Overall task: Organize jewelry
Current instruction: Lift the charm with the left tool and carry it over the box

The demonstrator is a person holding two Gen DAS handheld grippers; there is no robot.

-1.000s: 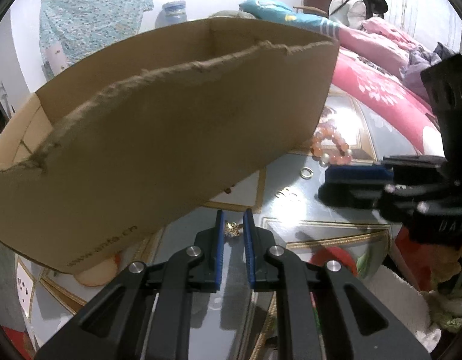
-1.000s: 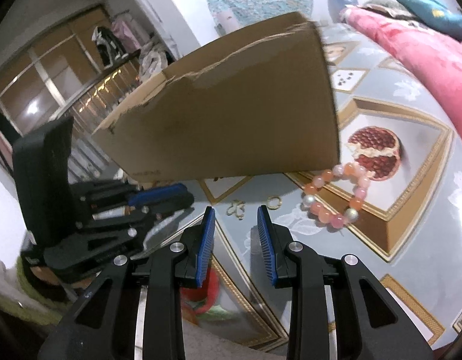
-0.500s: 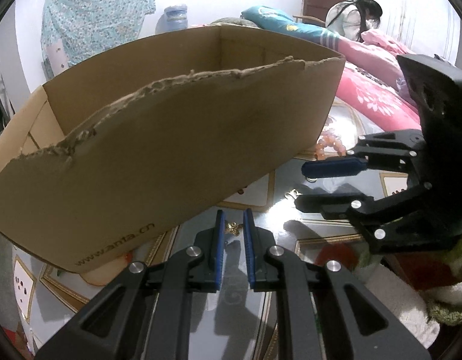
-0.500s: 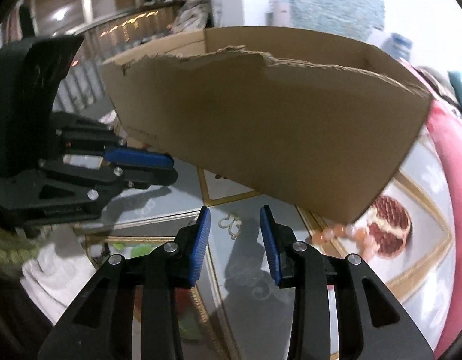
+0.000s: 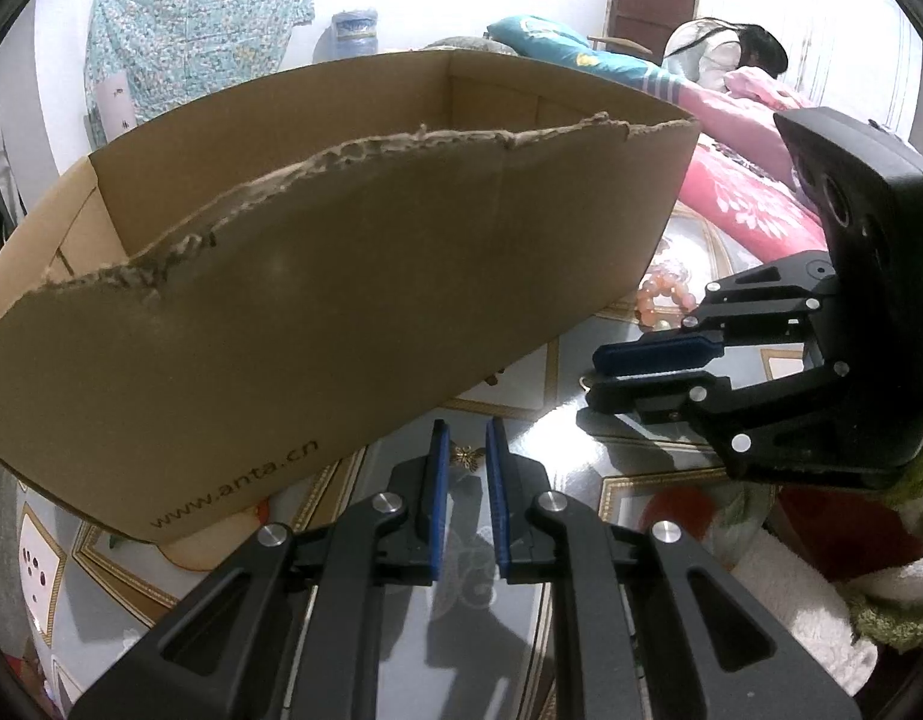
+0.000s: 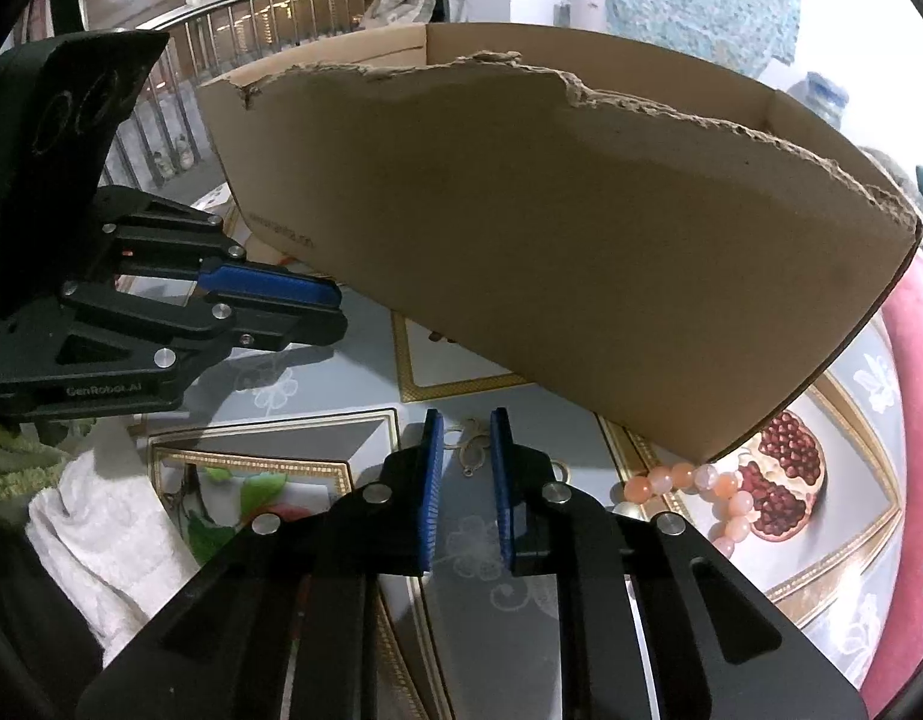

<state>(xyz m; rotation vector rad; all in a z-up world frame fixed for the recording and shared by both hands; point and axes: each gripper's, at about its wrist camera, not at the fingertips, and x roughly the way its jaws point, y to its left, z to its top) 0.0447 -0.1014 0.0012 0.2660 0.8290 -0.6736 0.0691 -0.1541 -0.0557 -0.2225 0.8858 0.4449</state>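
Two tools work the desk [image 6: 353,360] before the cardboard box [image 5: 353,276]: the left tool [image 5: 464,453] pinches a small gold charm [image 5: 466,457], while the right tool [image 6: 466,444] is closing round a gold earring [image 6: 475,443] lying there, presumably bound for the box.

Both grippers same build: black plastic linkage arms with triangular cutouts, silver round screw heads at the pivots, blue ribbed pads on the finger insides. Left gripper [image 5: 464,456]: boxy black housing, embossed circles, "GenRobot.AI" in white on the lower arm. Right gripper [image 6: 466,438]: same black housing, green LED lit at its edge.
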